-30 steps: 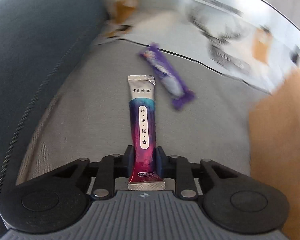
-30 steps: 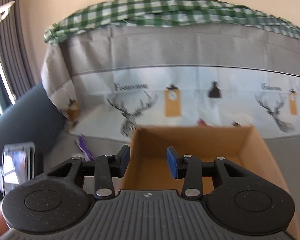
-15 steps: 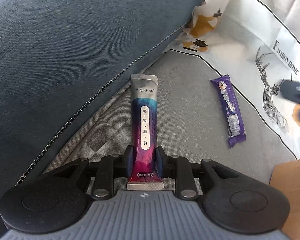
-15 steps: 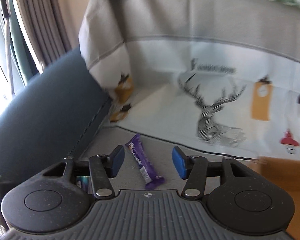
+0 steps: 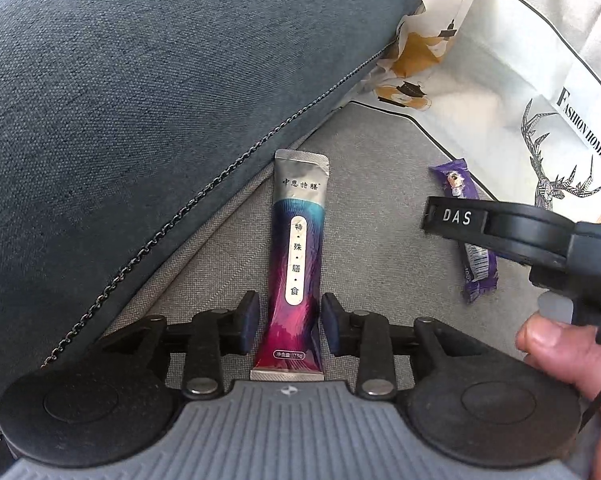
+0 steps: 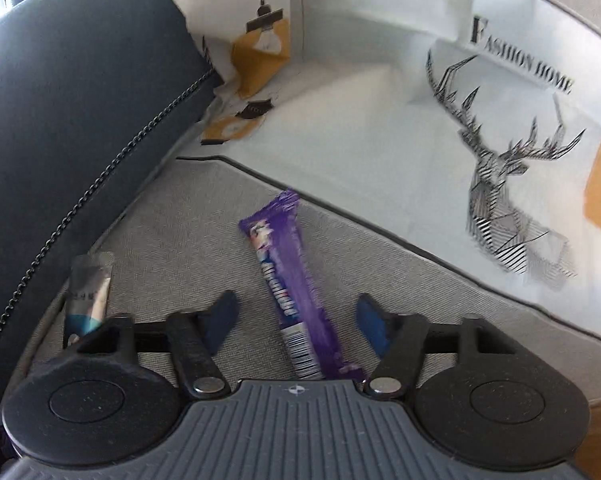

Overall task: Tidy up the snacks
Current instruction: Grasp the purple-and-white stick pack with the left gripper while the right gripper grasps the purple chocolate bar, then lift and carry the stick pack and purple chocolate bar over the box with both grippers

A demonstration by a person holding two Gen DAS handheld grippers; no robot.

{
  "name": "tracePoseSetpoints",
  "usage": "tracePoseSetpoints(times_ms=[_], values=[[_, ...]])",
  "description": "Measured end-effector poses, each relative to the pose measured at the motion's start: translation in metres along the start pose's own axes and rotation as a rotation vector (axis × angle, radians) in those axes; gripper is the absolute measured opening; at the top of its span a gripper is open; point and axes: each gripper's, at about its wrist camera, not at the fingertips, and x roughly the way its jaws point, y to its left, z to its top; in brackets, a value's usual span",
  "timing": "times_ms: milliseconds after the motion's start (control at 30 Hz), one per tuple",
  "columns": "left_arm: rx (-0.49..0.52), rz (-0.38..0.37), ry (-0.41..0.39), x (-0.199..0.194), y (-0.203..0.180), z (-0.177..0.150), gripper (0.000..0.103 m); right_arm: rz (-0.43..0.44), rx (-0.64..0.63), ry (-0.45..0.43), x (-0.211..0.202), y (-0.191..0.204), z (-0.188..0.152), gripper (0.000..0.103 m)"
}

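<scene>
My left claw (image 5: pixel 288 324) points down at a long thin foil packet, silver at the top and blue, purple and pink below (image 5: pixel 296 256). The packet lies flat on the grey woven seat cushion (image 5: pixel 372 248), right next to the dark blue pillow with a rope edge (image 5: pixel 140 100). Its near end sits between my two dark blue pads (image 5: pixel 247 322). The jaws are opening now, and I can see a small gap on each side, so I am not pinching it.

My right claw (image 6: pixel 296 320) is spread wide over a purple candy bar wrapper with white letters (image 6: pixel 292 284). The bar lies a bit slanted on the same cushion, its barcode end between my pads, touching neither one. These jaws are closing. In the left view my hand (image 5: pixel 564 352) holds that claw just beside the left one.

I think both snacks are very light. The foil packet looks smooth and slippery, and soft enough to bend. The candy bar wrapper looks crinkly, and the bar inside may snap if I squeeze hard. I would take each one across its narrow middle, with a soft squeeze.

Behind them is a white cloth with a black deer picture (image 6: pixel 500 184). A brown cardboard box (image 6: pixel 596 452) peeks in at the corner.
</scene>
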Motion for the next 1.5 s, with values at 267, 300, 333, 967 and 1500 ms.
tracePoseSetpoints(times_ms=[267,300,333,967,1500], values=[[0.006,0.006,0.007,0.003,0.0,0.003,0.038,0.017,0.047,-0.019,-0.037,0.0,-0.015,0.018],[0.01,0.006,0.006,0.003,0.0,0.003,0.038,0.018,0.064,-0.024,-0.046,0.0,-0.018,0.019],[0.016,0.006,0.006,0.003,0.0,0.003,0.038,0.021,0.079,-0.032,-0.056,-0.002,-0.023,0.019],[0.218,-0.21,-0.079,-0.043,0.005,-0.026,0.02,-0.034,0.144,-0.288,-0.274,-0.021,-0.149,0.019],[0.351,-0.545,-0.24,-0.141,0.027,-0.084,0.02,-0.103,0.349,-0.456,-0.371,-0.109,-0.247,0.019]])
